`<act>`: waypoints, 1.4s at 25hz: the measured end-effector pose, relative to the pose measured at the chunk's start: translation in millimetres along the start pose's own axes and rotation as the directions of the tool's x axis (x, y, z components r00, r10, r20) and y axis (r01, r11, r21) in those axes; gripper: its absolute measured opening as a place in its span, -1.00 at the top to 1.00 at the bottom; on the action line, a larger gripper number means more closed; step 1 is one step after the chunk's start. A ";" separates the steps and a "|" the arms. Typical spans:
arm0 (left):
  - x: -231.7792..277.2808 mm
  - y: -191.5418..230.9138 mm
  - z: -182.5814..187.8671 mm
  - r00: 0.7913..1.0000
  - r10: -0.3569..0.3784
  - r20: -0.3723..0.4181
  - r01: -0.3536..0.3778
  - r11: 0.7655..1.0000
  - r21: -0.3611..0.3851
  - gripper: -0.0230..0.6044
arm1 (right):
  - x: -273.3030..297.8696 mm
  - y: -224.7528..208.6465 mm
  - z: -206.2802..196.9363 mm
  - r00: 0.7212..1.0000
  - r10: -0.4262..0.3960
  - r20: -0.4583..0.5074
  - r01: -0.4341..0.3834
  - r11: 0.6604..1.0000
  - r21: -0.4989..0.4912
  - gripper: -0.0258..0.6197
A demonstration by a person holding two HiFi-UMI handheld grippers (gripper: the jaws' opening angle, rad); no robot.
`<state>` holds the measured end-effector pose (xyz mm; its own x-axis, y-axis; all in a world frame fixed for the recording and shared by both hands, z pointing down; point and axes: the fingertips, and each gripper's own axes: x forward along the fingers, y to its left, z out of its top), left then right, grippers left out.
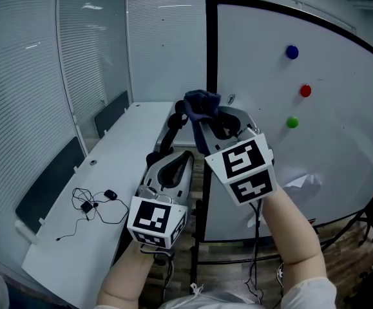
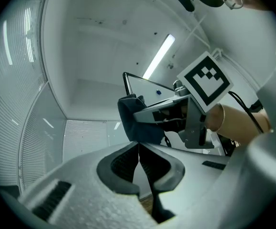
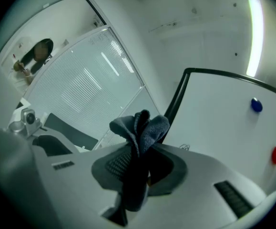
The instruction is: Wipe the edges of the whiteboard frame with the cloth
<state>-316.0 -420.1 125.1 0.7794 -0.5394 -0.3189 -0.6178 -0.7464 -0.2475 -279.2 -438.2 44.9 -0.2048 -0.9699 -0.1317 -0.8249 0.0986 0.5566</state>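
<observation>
A dark blue cloth (image 1: 201, 103) is bunched between the jaws of my right gripper (image 1: 205, 116), which is shut on it. The same cloth (image 3: 140, 128) sticks out past the jaw tips, right beside the black left edge of the whiteboard frame (image 3: 174, 101). That frame (image 1: 210, 50) runs upright down the left side of the whiteboard (image 1: 283, 159). My left gripper (image 1: 175, 120) sits lower and to the left, jaws closed together with nothing between them. From the left gripper (image 2: 138, 152) the cloth (image 2: 133, 118) and the right gripper show just ahead.
A long white table (image 1: 109, 192) lies to the left with a black cable and small device (image 1: 93, 205) on it. Blue (image 1: 292, 52), red (image 1: 305, 91) and green (image 1: 292, 122) magnets stick to the board. Glass walls with blinds (image 1: 25, 89) close the room; black stand legs (image 1: 366, 224) stand at the lower right.
</observation>
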 end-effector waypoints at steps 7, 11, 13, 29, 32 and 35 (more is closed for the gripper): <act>7.6 -10.1 5.0 0.999 -0.037 -0.015 0.037 0.999 -0.019 0.86 | 4.8 -16.5 16.9 0.998 0.062 -0.029 -0.060 0.996 0.060 0.73; 10.8 -10.0 17.8 0.999 -0.046 0.005 0.046 0.999 0.008 0.86 | 1.8 -26.7 30.6 1.000 0.025 -0.011 -0.024 0.999 0.037 0.73; 12.5 -8.0 24.1 0.999 -0.046 0.018 0.046 0.999 0.011 0.86 | 4.6 -36.1 44.8 1.000 -0.004 0.003 0.004 1.000 0.012 0.73; 9.0 -14.7 21.3 0.997 -0.076 0.019 0.076 0.996 -0.038 0.86 | 9.7 -109.3 140.9 0.980 -0.152 0.130 0.157 0.987 -0.026 0.73; 12.6 -14.3 29.5 0.995 -0.091 0.028 0.092 0.995 -0.044 0.86 | 9.0 -116.4 153.0 0.974 -0.165 0.155 0.167 0.986 0.001 0.73; 20.7 -17.4 42.4 0.995 -0.101 0.028 0.102 0.994 -0.036 0.86 | 6.0 -124.6 160.8 0.966 -0.186 0.178 0.183 0.983 0.031 0.73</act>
<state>-293.5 -401.8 84.0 0.8345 -0.4503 -0.3175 -0.5311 -0.8108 -0.2458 -262.4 -420.6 -157.1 -0.1383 -0.9158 -0.3770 -0.8644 -0.0741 0.4972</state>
